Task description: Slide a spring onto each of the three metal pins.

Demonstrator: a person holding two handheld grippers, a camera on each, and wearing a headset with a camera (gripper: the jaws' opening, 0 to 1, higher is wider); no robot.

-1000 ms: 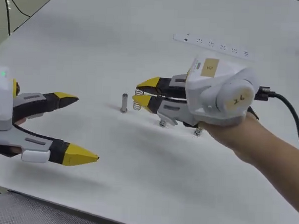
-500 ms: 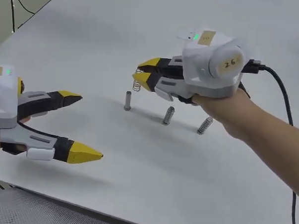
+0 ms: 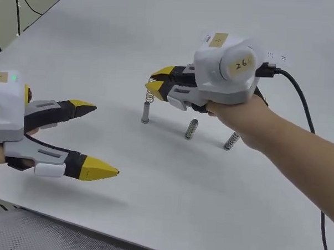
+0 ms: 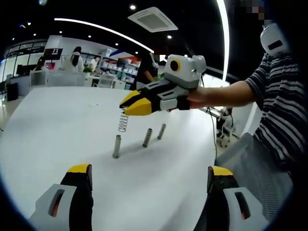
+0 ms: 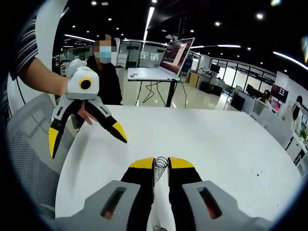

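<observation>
Just above the bare pin (image 3: 145, 112), in the right claw (image 3: 152, 84): a spring (image 3: 150, 93), pinched between narrow tips, roughly upright, not yet threaded on. To the right of that pin, the middle pin (image 3: 192, 129) and the far pin (image 3: 231, 141), each already sleeved with a spring, the far one leaning. Two done, by the look of it; one left, needing a straight drop over the pin. Right hand (image 3: 239, 114) held level, reaching in from the pin's right. Left of the pin and nearer the person, left claw (image 3: 104, 139) spread wide, holding nothing, over the tabletop (image 3: 180, 203).

Right gripper (image 3: 155, 82) holds a spring (image 3: 150, 95) above the bare pin (image 3: 146, 112)
</observation>
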